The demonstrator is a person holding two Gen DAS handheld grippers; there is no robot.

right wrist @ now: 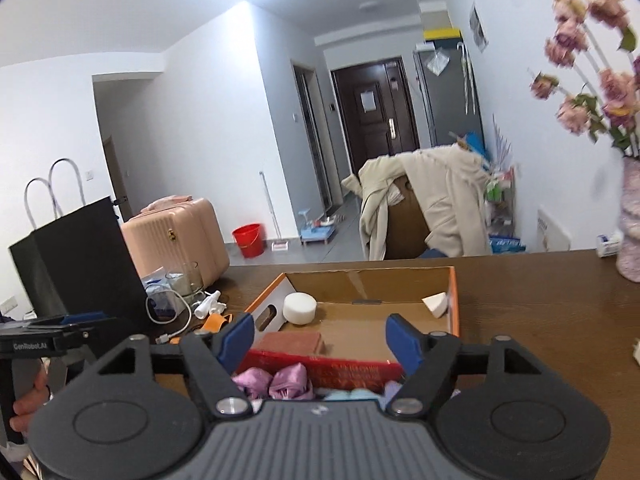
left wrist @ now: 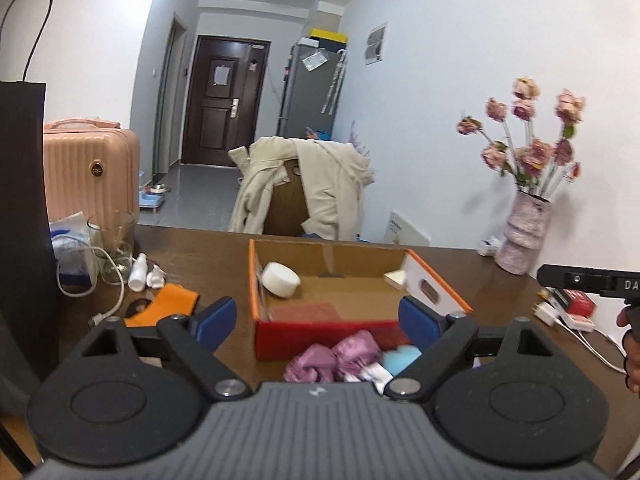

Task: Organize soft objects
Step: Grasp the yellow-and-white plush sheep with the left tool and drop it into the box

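An open cardboard box with orange-red walls sits mid-table; it also shows in the right wrist view. Inside lie a round white sponge, a white wedge sponge and a red-brown pad. In front of the box lie a crumpled purple cloth, a light blue sponge and a white piece. My left gripper is open and empty above these. My right gripper is open and empty over the same pile. The right gripper's tip shows at the right edge of the left wrist view.
A black paper bag, a glass cup, a white cable, small white bottles and an orange cloth lie at the table's left. A vase of pink flowers and a charger stand at the right. A chair with a coat is behind the table.
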